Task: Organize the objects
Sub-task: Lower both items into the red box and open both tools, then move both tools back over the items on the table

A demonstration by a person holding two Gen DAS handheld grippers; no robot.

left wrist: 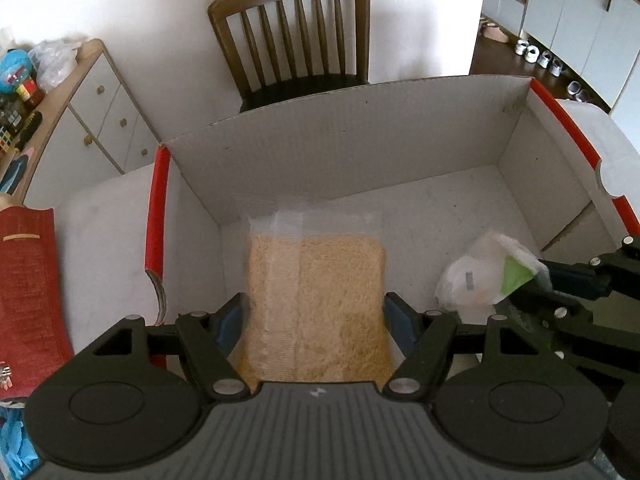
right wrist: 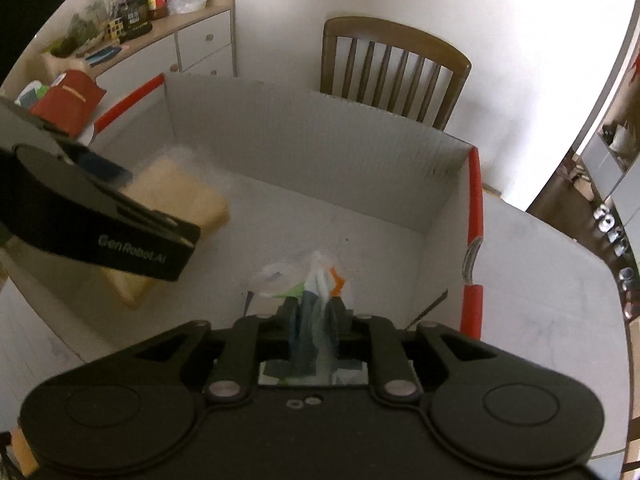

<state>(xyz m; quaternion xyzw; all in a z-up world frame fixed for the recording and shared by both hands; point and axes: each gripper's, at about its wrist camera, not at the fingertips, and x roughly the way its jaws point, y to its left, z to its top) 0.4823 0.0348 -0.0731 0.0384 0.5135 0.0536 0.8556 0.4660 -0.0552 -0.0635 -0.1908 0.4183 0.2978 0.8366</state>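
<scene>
My left gripper (left wrist: 314, 320) is shut on a clear bag of pale yellow noodles (left wrist: 316, 304) and holds it over the left part of an open white cardboard box with red edges (left wrist: 340, 148). The bag also shows in the right wrist view (right wrist: 176, 196), with the left gripper (right wrist: 108, 216) on it. My right gripper (right wrist: 314, 312) is shut on a small clear plastic packet with green and orange print (right wrist: 304, 276), low over the box floor at the right. The packet shows in the left wrist view (left wrist: 484, 276) too.
The box (right wrist: 320, 152) stands on a white table (left wrist: 104, 232). A red package (left wrist: 24, 280) lies left of the box. A wooden chair (left wrist: 296, 40) stands behind the table. A sideboard (right wrist: 192, 36) with clutter is at the far left.
</scene>
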